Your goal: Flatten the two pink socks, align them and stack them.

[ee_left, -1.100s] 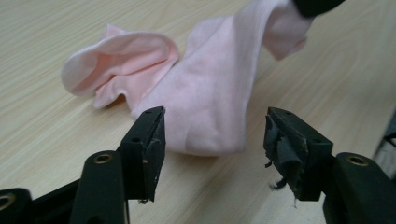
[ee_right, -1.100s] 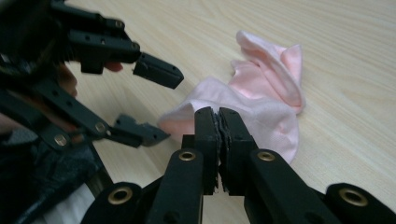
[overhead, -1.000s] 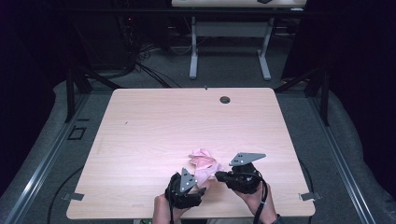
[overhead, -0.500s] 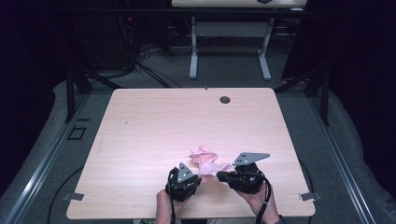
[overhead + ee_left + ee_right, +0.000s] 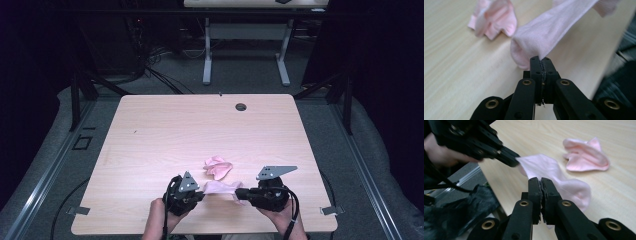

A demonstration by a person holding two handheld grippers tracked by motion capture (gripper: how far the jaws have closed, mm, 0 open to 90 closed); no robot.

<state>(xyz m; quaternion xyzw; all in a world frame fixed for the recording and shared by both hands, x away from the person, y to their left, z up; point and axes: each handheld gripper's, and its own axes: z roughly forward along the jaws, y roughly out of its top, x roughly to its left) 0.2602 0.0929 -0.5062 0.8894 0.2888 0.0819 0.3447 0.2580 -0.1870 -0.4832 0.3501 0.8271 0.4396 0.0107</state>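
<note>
Sock hangs stretched between the two claws just above the surface, its long axis running straight from the left claw to the right claw. Each is clamped shut on one end; the left's jaws have just been closing on it. A second sock lies crumpled just beyond.

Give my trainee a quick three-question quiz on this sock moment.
1. True or false: the left gripper is shut on the stretched pink sock.
2. How many pink socks are there? A) one B) two C) three
3. Where does the crumpled sock lie relative to the held one?

Key:
1. True; its jaws have just been closing on the sock's end.
2. B.
3. On the table, just beyond the held sock, apart from both the left and the right gripper.
</note>
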